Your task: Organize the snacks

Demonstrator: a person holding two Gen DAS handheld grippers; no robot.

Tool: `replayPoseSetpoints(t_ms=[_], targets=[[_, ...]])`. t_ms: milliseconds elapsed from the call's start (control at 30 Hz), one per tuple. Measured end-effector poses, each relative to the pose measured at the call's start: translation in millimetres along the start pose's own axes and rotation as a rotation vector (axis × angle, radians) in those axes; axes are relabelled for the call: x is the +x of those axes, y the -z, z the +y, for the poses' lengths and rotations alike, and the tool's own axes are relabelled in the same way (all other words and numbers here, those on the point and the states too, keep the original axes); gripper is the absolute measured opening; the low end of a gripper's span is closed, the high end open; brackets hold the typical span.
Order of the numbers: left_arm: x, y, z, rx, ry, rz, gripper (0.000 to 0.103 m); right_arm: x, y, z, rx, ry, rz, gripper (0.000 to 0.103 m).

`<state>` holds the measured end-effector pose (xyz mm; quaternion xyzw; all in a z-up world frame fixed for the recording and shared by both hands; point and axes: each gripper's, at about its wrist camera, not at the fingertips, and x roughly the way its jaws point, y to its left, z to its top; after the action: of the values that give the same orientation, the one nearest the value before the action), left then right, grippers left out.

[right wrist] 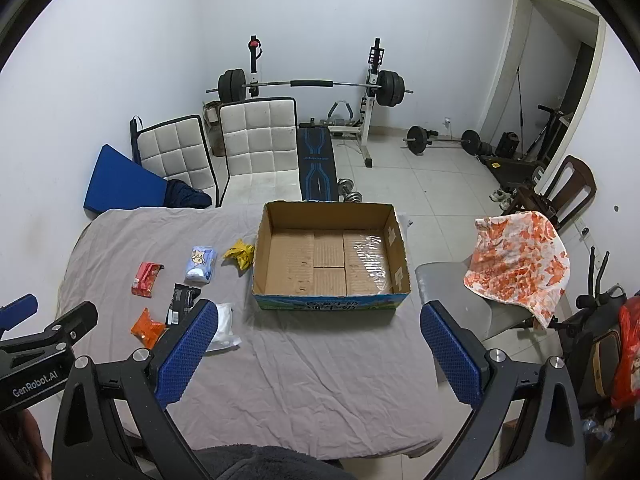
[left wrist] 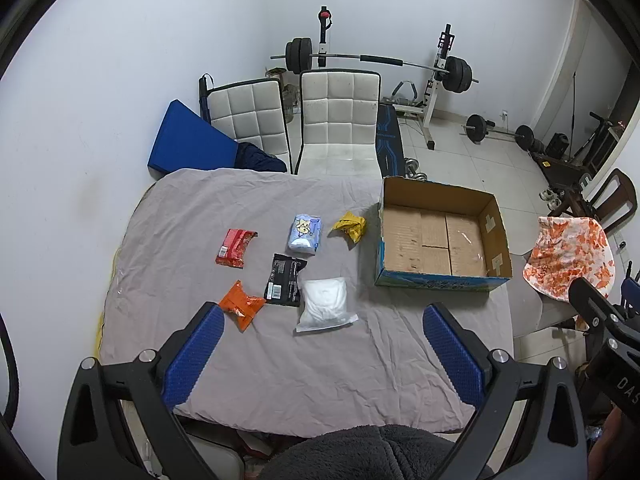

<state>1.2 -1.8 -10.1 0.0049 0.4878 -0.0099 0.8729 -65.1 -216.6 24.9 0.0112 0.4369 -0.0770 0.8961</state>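
Observation:
Several snack packets lie on the grey-clothed table (left wrist: 248,200): a red one (left wrist: 235,247), a light blue one (left wrist: 305,233), a yellow one (left wrist: 349,225), a black one (left wrist: 285,279), an orange one (left wrist: 241,305) and a white bag (left wrist: 325,309). To their right stands an empty open cardboard box (left wrist: 440,196), also central in the right wrist view (right wrist: 328,216). My left gripper (left wrist: 324,320) hovers open above the table's near side, just short of the white bag. My right gripper (right wrist: 320,316) is open in front of the box, holding nothing.
Two white padded chairs (left wrist: 340,120) stand behind the table, with a blue mat (left wrist: 188,140) and a weight bench with barbell (left wrist: 380,60) beyond. A chair with an orange-patterned cloth (right wrist: 516,264) sits to the right of the table.

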Motion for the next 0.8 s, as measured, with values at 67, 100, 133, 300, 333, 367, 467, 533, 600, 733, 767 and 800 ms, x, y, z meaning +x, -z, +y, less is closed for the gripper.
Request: replayPoseSetpoints(t_ms=[67,100,133,300,333,367,467,533,600,733,767,800], targets=[[0,0,0,0.0,-0.001,0.0,0.102,1,2,1,0.002,-0.001,0.0,0.103],[0,0,0,-0.001,0.0,0.0,0.102,0,1,0,0.001,-0.003,0.001,0.103],[0,0,0,-0.001,0.0,0.0,0.102,-2,0,-4,0.002,-0.005,0.001,0.103],[0,1,-1,-0.001,-0.002,-0.005,0.102,-1,0,-4,0.001,-0.003,0.0,0.103],[0,0,0,-0.001,-0.001,-0.004,0.102,0,0,-4,0.002,-0.003,0.001,0.103],[0,1,-1,0.0,-0.001,-0.003,0.102,-2,0,-3,0.0,-0.003,0.002,0.103],[1,1,1,0.0,0.001,0.002,0.102,-2,-2,-1,-0.001,-0.002,0.005,0.103],[2,2,2,-0.003,0.008,0.014,0.102,0,3,-5,0.002,-0.004,0.019,0.103],[3,3,2,-0.001,0.008,0.025,0.102,2,4,-6,0.002,-0.002,0.025,0.103],[5,5,3,-0.002,0.01,0.04,0.102,6,7,-7,0.004,0.002,0.041,0.103],[5,6,3,-0.002,0.011,0.044,0.102,7,7,-6,0.004,0.002,0.044,0.103],[6,6,3,-0.001,0.009,0.047,0.102,8,7,-6,0.006,0.001,0.045,0.103]])
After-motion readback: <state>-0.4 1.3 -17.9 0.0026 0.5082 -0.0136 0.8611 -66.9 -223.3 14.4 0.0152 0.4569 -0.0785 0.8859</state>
